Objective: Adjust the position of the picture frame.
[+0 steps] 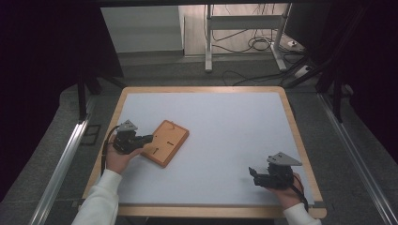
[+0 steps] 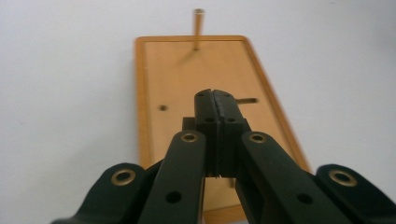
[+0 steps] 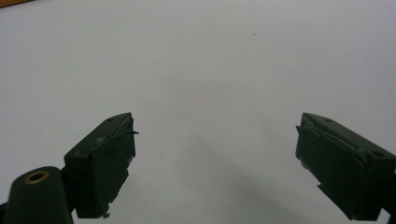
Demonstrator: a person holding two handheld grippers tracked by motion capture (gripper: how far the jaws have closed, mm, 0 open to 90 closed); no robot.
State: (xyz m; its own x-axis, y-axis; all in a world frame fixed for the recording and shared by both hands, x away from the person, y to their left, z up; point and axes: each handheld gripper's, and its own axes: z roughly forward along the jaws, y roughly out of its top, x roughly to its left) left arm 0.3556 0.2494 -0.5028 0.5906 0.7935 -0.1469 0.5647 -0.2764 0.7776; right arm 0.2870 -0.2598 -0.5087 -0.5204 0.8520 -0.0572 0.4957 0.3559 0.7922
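A small orange wooden board [image 1: 166, 143] lies flat on the white table top [image 1: 220, 126], left of the middle. In the left gripper view the board [image 2: 177, 74] has a raised rim, a small hole, a narrow slot and an upright thin peg [image 2: 198, 28] at its far end. My left gripper [image 1: 149, 138] points over the board's near end; its jaws [image 2: 215, 95] are pressed together with nothing between them. My right gripper [image 1: 253, 174] rests near the table's front right corner, its jaws [image 3: 215, 154] wide apart over bare white surface.
The table has a light wooden rim [image 1: 293, 126]. Beyond its far edge stand the metal legs of a desk [image 1: 209, 42] with cables on the floor. Dark curtains hang on both sides.
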